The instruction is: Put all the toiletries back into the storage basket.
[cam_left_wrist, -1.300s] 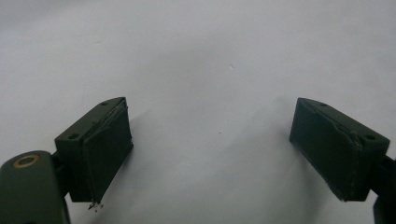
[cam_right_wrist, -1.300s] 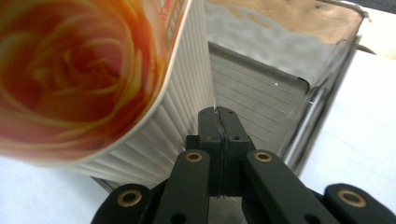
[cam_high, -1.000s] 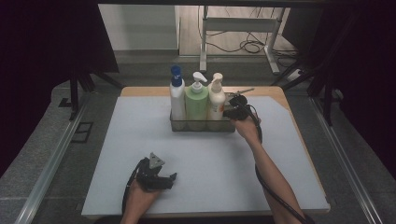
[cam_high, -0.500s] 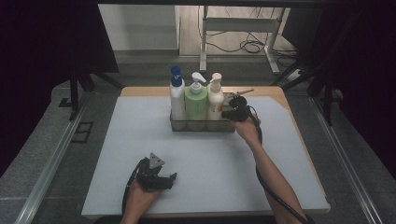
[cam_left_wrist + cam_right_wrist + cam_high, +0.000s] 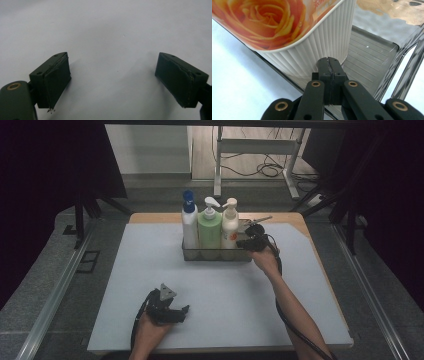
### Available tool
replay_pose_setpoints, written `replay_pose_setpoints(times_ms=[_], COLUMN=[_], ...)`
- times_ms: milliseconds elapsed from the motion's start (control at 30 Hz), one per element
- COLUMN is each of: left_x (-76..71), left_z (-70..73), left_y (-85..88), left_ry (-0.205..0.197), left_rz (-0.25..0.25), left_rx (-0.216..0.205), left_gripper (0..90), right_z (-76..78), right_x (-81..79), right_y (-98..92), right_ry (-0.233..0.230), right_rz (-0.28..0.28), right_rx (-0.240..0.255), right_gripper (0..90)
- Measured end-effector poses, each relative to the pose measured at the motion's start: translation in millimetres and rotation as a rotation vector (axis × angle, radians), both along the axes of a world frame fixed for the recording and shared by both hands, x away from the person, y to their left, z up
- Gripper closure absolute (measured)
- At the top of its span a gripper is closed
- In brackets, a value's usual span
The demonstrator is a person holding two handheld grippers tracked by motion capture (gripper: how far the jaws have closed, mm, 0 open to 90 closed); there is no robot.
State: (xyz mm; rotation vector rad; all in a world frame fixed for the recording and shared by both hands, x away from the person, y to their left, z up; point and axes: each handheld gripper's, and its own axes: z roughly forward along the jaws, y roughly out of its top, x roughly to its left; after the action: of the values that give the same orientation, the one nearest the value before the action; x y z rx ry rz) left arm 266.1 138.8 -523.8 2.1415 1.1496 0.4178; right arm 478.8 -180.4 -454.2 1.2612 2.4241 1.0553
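Observation:
A clear tray (image 5: 217, 256) at the far middle of the mat holds three pump bottles: a white one with a blue cap (image 5: 189, 227), a green one (image 5: 210, 229) and a cream one with a rose label (image 5: 230, 229). My right gripper (image 5: 248, 243) is at the tray's right end, shut, with nothing seen between its pads. In the right gripper view its closed tips (image 5: 329, 62) sit over the tray's wall, right by the ribbed base of the rose bottle (image 5: 312, 50). My left gripper (image 5: 181, 312) rests low on the mat near the front, open and with nothing in it (image 5: 112, 82).
The pale mat (image 5: 150, 270) covers a wooden table (image 5: 295, 220). Metal rails (image 5: 60, 285) run along both sides. The right gripper's cable (image 5: 285, 315) trails along the forearm. Desk legs and cables (image 5: 260, 167) stand on the floor behind.

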Motion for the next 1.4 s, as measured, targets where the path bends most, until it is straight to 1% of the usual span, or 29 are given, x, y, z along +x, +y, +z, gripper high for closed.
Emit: replay_pose_setpoints(times_ms=[167,233,300,433,500,667,1000,1200,1400], left_x=[0.0,0.0,0.0,-0.1,-0.1,-0.1,-0.1,-0.3,-0.3], left_z=[0.0,0.0,0.0,0.0,0.0,0.0,0.0,0.0,0.0], left_y=[0.0,0.0,0.0,0.0,0.0,0.0,0.1,0.0,0.1], left_ry=[0.000,0.000,-0.001,-0.001,-0.001,-0.001,0.000,-0.001,-0.001], left_rz=[0.000,0.000,0.000,0.000,0.000,0.000,0.000,0.000,0.000], left_rx=[0.000,0.000,0.000,0.000,0.000,0.000,0.000,0.001,0.001], left_gripper=[12.4,12.3,12.3,12.4,12.4,12.4,12.4,12.4,12.4], right_z=[-1.0,-1.4,-1.7,-1.4,-0.9,1.8,11.5,17.2,20.9], right_x=[0.2,0.3,0.5,-0.7,-1.2,-3.6,-9.1,-12.4,-16.7], right_y=[-0.8,-1.2,-2.2,-2.9,-3.7,-4.5,-9.5,-16.1,-20.4], right_ry=[0.002,-0.002,-0.010,-0.032,-0.039,-0.056,-0.109,-0.128,-0.138], right_rz=[0.001,-0.002,-0.007,-0.007,-0.006,0.000,-0.009,-0.016,0.001], right_rx=[0.006,0.002,-0.004,-0.021,-0.018,-0.031,-0.057,-0.054,-0.047], right_gripper=[89.0,86.3,82.8,81.8,80.9,77.6,62.3,53.4,47.3])
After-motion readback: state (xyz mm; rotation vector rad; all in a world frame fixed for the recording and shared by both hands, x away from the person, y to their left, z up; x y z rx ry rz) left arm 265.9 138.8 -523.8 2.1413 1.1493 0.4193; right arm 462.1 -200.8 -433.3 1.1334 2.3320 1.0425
